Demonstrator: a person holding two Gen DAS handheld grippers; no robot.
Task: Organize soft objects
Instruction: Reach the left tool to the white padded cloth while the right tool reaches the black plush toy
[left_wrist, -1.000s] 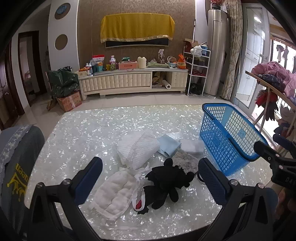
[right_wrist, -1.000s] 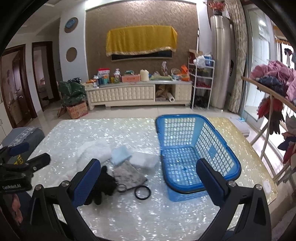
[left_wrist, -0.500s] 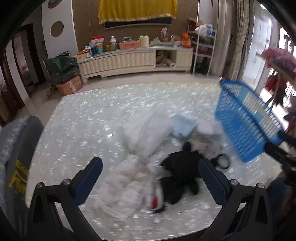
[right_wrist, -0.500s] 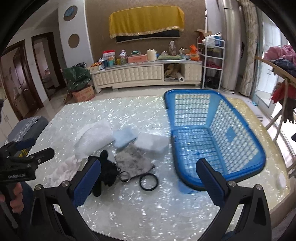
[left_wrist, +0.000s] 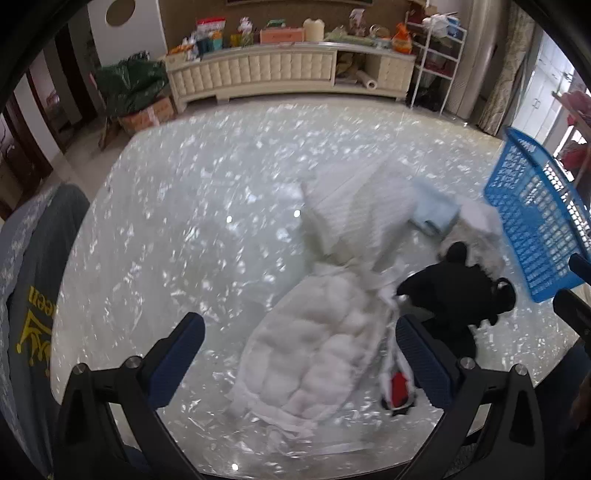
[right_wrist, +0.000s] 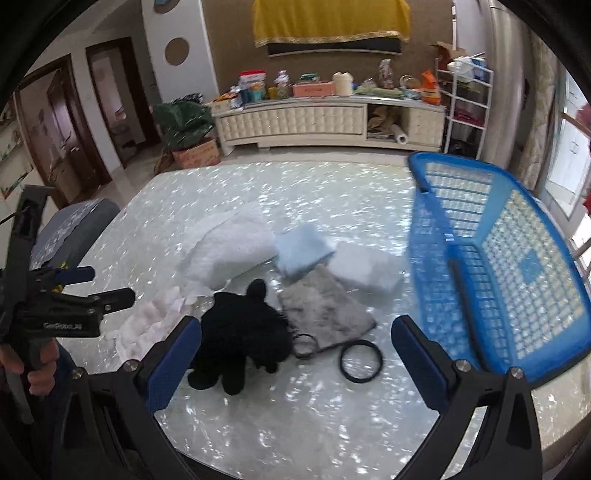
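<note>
Soft items lie on the pearly table (left_wrist: 184, 221): a white quilted pad (left_wrist: 317, 350), a white folded cloth (left_wrist: 354, 210), a light blue cloth (right_wrist: 301, 251), a grey furry cloth (right_wrist: 325, 314), another white cloth (right_wrist: 365, 267) and a black plush toy (right_wrist: 240, 332). My left gripper (left_wrist: 299, 347) is open, low over the quilted pad, fingers on either side. My right gripper (right_wrist: 295, 350) is open above the table in front of the plush toy (left_wrist: 454, 295). A blue basket (right_wrist: 498, 266) stands at the right and looks empty.
Two black rings (right_wrist: 360, 360) lie by the grey cloth. A grey chair back (left_wrist: 29, 295) is at the table's left edge. A cabinet (right_wrist: 328, 122) with clutter stands across the floor, and a clothes rack (left_wrist: 576, 110) at the far right.
My left gripper has dropped forward and down toward the quilted pad, which now fills the gap between its fingers. My right gripper has moved closer to the plush toy and cloths.
</note>
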